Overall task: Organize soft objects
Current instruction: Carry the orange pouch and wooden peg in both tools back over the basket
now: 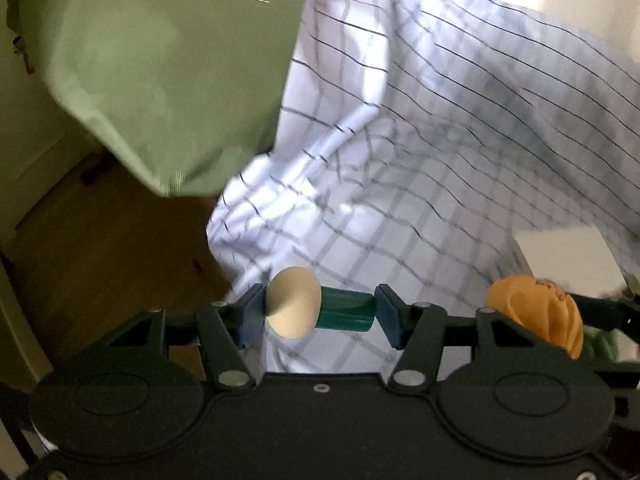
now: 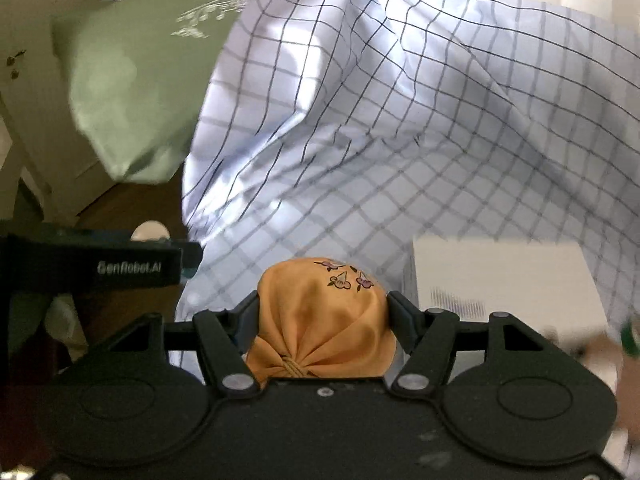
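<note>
While my left gripper [image 1: 320, 312] pinches a green cylinder with a cream cap [image 1: 294, 307], its long axis lying across from pad to pad, my right gripper [image 2: 322, 312] squeezes an orange drawstring pouch [image 2: 320, 316], its tied neck toward the camera. Beyond them I see a white box [image 2: 500, 280], then checked cloth [image 2: 360, 140] and a green pillow [image 1: 160, 80].

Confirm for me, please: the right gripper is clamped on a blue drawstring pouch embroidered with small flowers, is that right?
Not quite: the drawstring pouch is orange, not blue. The right wrist view shows the right gripper clamped on it, small flowers embroidered near its top.
</note>
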